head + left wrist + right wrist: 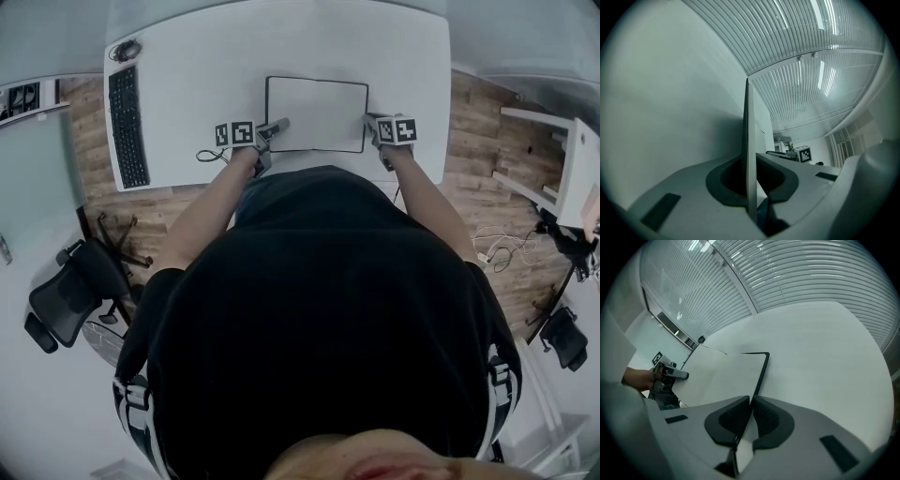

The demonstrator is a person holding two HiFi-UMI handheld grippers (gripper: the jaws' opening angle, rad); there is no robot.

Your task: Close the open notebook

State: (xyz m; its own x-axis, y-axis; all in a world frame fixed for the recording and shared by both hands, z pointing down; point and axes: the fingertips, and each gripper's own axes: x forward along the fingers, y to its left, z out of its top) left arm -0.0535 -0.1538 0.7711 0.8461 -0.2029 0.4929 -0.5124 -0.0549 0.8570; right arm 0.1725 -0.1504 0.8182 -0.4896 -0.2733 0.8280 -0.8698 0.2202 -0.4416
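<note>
White desk (394, 56) fills my head view, with the open notebook (316, 112) lying flat near its front edge, midway along, and a keyboard (127, 127) by the left edge. My left gripper (280, 124) is pinched on the notebook's left edge and my right gripper (369, 118) on its dark-rimmed right edge, pads pressing on both. The risk, as I judge it, is that swinging one side over while the other stays clamped would bend or tear paper. I may also hold only a thin leaf, not the cover, so it could crease, slip out, or drag the notebook off the front edge.
</note>
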